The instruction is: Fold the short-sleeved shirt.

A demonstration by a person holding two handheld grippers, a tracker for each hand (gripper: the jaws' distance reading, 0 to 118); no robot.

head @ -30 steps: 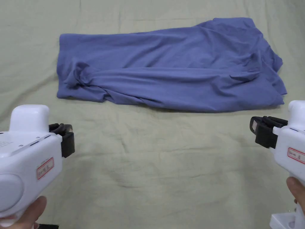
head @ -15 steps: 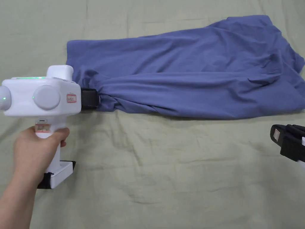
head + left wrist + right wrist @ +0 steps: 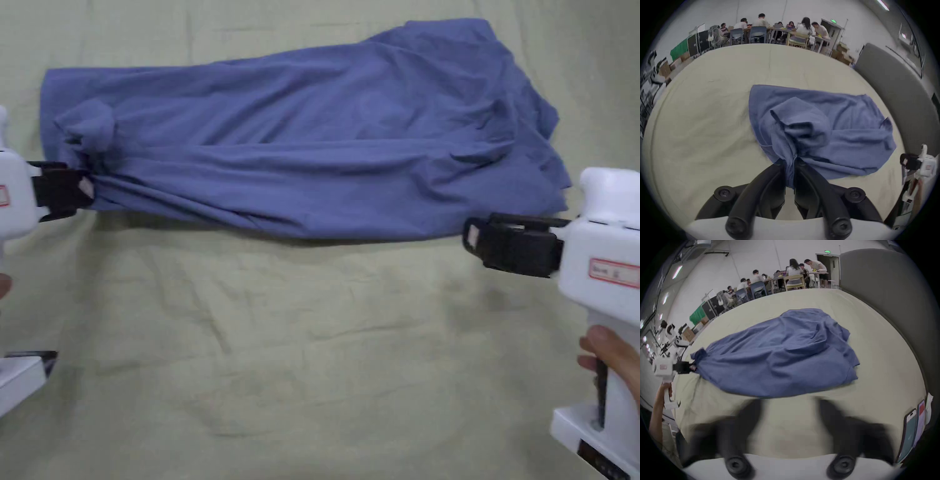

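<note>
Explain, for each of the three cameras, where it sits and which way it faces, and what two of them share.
Head view: on the person's head, looking down at the blue shirt on the green sheet; left tool, right tool and a hand show.
Left gripper view: on the left tool, low, facing along the shirt; its jaws pinch the cloth.
Right gripper view: on the right tool, facing the shirt's near edge, jaws apart, blurred.
Shared: both gripper views show people at tables behind the bed.
</note>
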